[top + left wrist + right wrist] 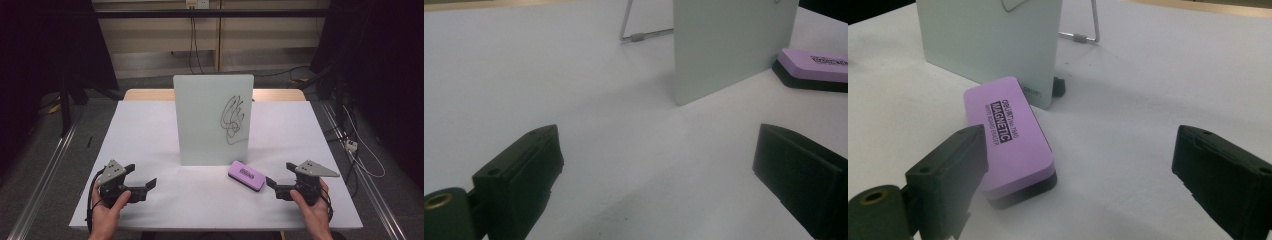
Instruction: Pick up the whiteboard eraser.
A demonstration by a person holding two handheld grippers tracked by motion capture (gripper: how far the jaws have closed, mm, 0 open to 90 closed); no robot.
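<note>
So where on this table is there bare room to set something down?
Left of the upright white board, out to the white table edge, and likewise on its right. Crowded: the front strip around the purple block eraser by the right tongs.

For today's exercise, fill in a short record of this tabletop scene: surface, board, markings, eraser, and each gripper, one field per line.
surface: white rectangular table
board: pale upright whiteboard on a wire stand
markings: black scribble on the board's right half
eraser: purple block eraser with black base, flat on the table before the board's right corner
left gripper: jaws open, nothing between them
right gripper: jaws open, beside the eraser, not gripping it
</note>
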